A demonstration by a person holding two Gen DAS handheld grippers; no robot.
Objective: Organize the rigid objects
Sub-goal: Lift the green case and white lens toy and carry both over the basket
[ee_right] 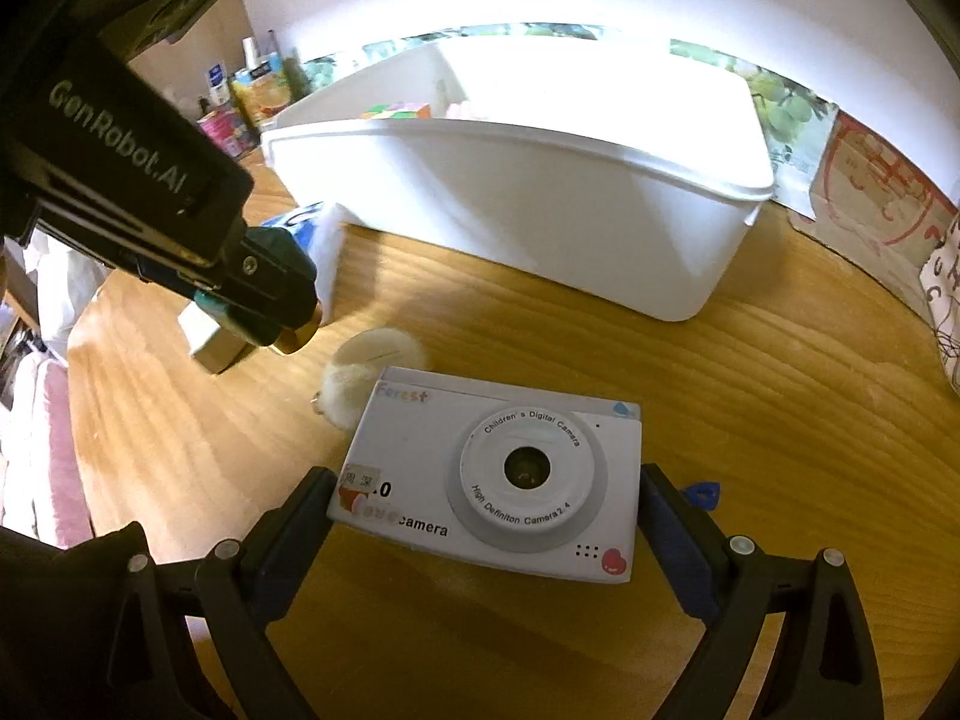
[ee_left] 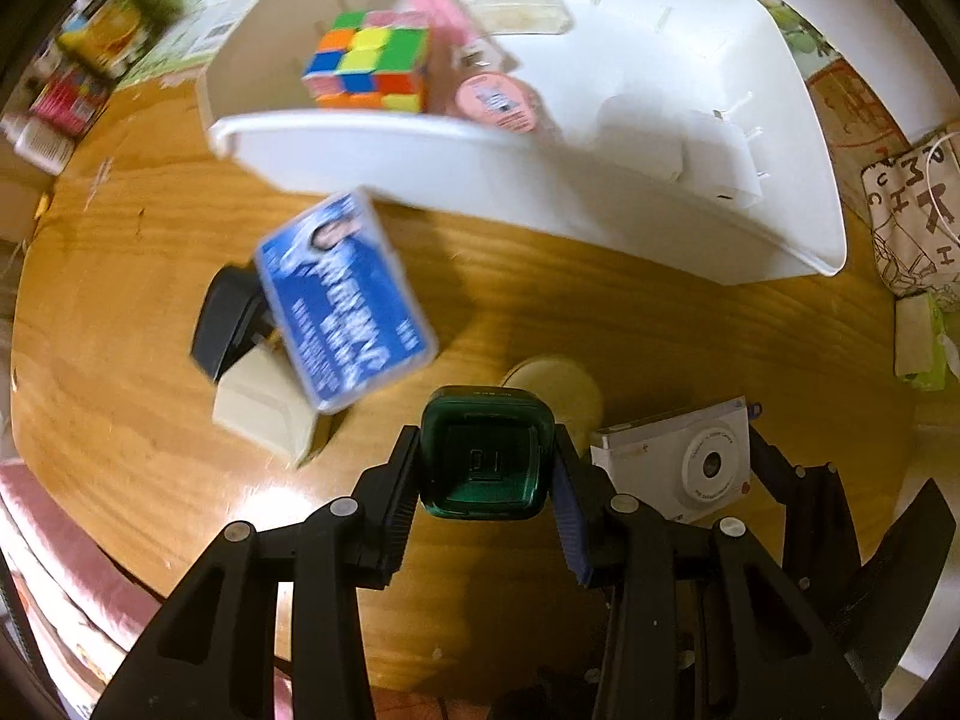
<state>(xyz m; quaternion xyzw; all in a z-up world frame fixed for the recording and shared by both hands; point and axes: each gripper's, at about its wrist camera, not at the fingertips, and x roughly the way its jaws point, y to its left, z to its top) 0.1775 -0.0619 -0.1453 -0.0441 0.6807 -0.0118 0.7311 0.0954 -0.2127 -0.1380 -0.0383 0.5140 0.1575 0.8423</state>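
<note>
My left gripper (ee_left: 483, 468) is shut on a small dark green square bottle (ee_left: 485, 456), held above the wooden table (ee_left: 660, 324); it also shows in the right wrist view (ee_right: 264, 294). My right gripper (ee_right: 486, 534) is shut on a white children's digital camera (ee_right: 498, 474), just above the table; the camera also shows in the left wrist view (ee_left: 678, 456). A white bin (ee_left: 540, 192) behind holds a Rubik's cube (ee_left: 369, 63) and pink items (ee_left: 495, 99).
A blue card box (ee_left: 345, 300) leans on a black object (ee_left: 225, 318) and a cream block (ee_left: 264, 405). A pale fuzzy round thing (ee_right: 366, 378) lies by the camera. A printed cloth bag (ee_left: 918, 216) is at right. Clutter stands at far left.
</note>
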